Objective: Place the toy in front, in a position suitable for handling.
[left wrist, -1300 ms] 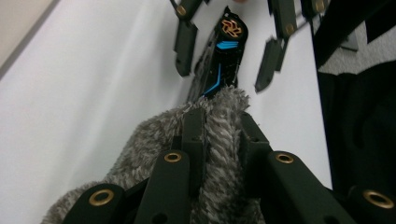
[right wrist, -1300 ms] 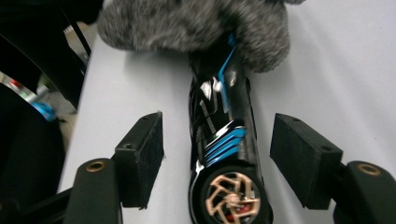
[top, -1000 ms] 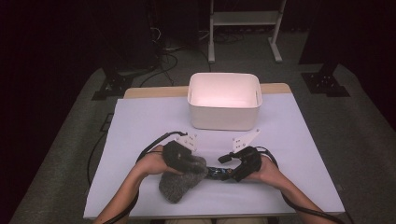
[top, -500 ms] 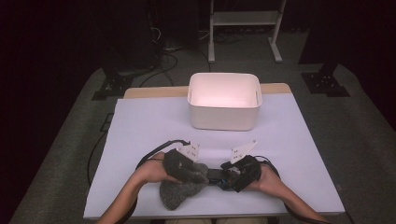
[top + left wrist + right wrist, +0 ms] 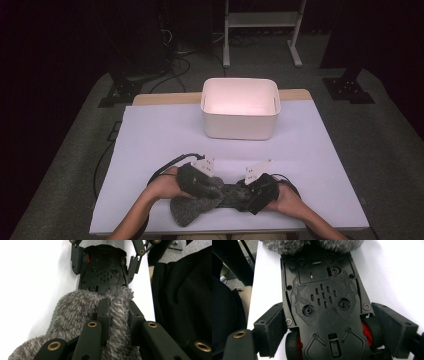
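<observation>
Two grippers face each other along the near edge of the desk (image 5: pixel 150 140), and the whole job lies in the line between them. Farthest left, my left gripper (image 5: pixel 117 312) is clamped shut on the grey furry cover (image 5: pixel 75 307), with a fold of pile pinched between the jaws. Most of that cover bunches on the desk beneath and left of the grip. Its far edge is draped over the near end of the black toy car (image 5: pixel 322 297).

The car lies belly-up, with its long axis running left to right, straight from one gripper to the other. My left gripper is at the covered end, and the bare end with the red wheels is at the right.

My right gripper (image 5: pixel 246 192) straddles that bare end. Its jaws have just been opening and now stand wide, with the car body between them and a pad just beside each wheel. I cannot tell whether either pad brushes a tyre.

My right hand is therefore nearer the car and my left nearer the fur. I judge that drawing the cover off means pulling along the car's length. The white bin (image 5: pixel 240 122) stands well apart, farther back on the desk.
</observation>
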The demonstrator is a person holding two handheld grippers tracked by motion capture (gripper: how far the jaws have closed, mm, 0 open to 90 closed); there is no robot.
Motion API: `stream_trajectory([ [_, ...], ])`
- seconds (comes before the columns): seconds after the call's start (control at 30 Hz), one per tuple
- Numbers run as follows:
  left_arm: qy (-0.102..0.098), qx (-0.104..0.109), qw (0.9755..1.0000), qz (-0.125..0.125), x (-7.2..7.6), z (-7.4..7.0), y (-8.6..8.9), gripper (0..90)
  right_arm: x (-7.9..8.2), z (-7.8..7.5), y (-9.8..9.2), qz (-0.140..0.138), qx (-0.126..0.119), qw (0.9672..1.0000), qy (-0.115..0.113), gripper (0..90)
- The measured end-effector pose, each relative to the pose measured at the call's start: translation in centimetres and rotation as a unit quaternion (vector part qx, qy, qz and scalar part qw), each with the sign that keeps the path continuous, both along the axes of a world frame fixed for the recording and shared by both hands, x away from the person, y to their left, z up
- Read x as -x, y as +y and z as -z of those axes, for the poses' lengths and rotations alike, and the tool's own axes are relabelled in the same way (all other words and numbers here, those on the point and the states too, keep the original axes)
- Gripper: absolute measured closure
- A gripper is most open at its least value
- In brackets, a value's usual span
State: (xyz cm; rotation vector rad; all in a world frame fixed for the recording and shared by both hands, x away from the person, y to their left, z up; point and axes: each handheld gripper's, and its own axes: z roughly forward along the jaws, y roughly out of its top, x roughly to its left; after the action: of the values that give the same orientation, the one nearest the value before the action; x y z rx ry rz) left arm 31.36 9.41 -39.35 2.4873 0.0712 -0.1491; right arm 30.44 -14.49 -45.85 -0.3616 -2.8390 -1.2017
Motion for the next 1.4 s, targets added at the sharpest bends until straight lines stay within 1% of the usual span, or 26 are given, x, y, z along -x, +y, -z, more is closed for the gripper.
stream_trajectory([
  [0.07, -0.002, 0.003, 1.0, -0.002, -0.1, 0.1, -0.1, 76.8, 0.0, 0.0, 0.0, 0.0, -0.001, 1.0, 0.001, 16.2],
  [0.1, -0.008, 0.004, 1.0, -0.004, -0.1, 0.2, -0.2, 76.8, 0.0, 0.0, 0.0, 0.001, -0.002, 1.0, 0.002, 16.2],
  [0.2, -0.019, -0.003, 0.9998, -0.008, -0.2, 0.3, -0.6, 75.7, -0.1, 0.1, 0.0, 0.0, -0.004, 1.0, 0.0, 16.2],
  [0.27, -0.021, -0.006, 0.9997, -0.012, -0.1, 0.5, -0.8, 73.7, 0.0, 0.1, 0.1, -0.001, -0.001, 1.0, -0.007, 16.3],
  [0.37, -0.024, -0.005, 0.9996, -0.016, 0.1, 0.6, -0.7, 67.6, 0.2, 0.2, 0.1, -0.002, -0.001, 0.9999, -0.016, 16.2],
  [0.47, -0.032, -0.004, 0.9994, -0.015, 0.4, 0.4, -0.4, 62.6, 0.1, 0.2, 0.1, -0.002, -0.002, 0.9999, -0.014, 16.3],
  [0.53, -0.034, -0.003, 0.9992, -0.02, 0.5, 0.2, -0.3, 58.8, 0.1, 0.2, 0.0, -0.002, -0.002, 0.9999, -0.013, 16.2],
  [0.6, -0.031, -0.003, 0.9992, -0.024, 0.4, 0.0, -0.2, 55.9, 0.1, 0.2, 0.1, -0.002, -0.002, 0.9999, -0.014, 16.2],
  [0.77, -0.038, -0.007, 0.9986, -0.036, 0.1, -0.6, -0.2, 47.7, 0.2, 0.1, 0.1, -0.003, 0.0, 0.9999, -0.016, 16.2],
  [0.83, -0.04, -0.012, 0.9983, -0.04, 0.0, -0.8, -0.3, 44.8, 0.2, 0.1, 0.1, -0.004, 0.001, 0.9999, -0.016, 16.1],
  [0.87, -0.037, -0.014, 0.9983, -0.044, -0.2, -0.7, -0.3, 42.5, 0.2, 0.1, 0.1, -0.004, 0.001, 0.9999, -0.016, 16.1],
  [0.93, -0.03, -0.023, 0.998, -0.05, -0.5, -0.6, -0.5, 38.2, 0.2, 0.1, 0.1, -0.005, 0.001, 0.9998, -0.017, 16.1],
  [1.03, -0.016, -0.03, 0.9979, -0.056, -1.0, -0.2, -0.8, 36.9, 0.2, 0.1, 0.1, -0.004, 0.001, 0.9999, -0.015, 16.1],
  [1.07, -0.009, -0.034, 0.9978, -0.056, -1.2, 0.0, -0.9, 36.4, 0.2, 0.1, 0.1, -0.004, 0.0, 0.9999, -0.015, 16.1],
  [1.1, -0.005, -0.039, 0.9975, -0.058, -1.3, 0.2, -1.1, 36.1, 0.1, 0.1, 0.0, -0.004, -0.001, 0.9999, -0.014, 16.2],
  [1.23, 0.007, -0.045, 0.9972, -0.06, -1.6, 0.7, -1.5, 36.2, 0.1, 0.2, 0.0, -0.006, -0.003, 0.9999, -0.014, 16.2],
  [1.3, 0.007, -0.047, 0.9975, -0.051, -1.7, 1.0, -1.6, 37.9, 0.1, 0.2, 0.0, -0.009, -0.001, 0.9998, -0.019, 16.1],
  [1.33, 0.011, -0.047, 0.9975, -0.051, -1.6, 1.1, -1.7, 38.4, 0.1, 0.2, 0.0, -0.01, 0.0, 0.9997, -0.02, 15.9],
  [1.4, 0.01, -0.049, 0.9977, -0.045, -1.5, 1.3, -1.8, 39.9, 0.2, 0.2, 0.1, -0.012, 0.002, 0.9996, -0.024, 15.3],
])
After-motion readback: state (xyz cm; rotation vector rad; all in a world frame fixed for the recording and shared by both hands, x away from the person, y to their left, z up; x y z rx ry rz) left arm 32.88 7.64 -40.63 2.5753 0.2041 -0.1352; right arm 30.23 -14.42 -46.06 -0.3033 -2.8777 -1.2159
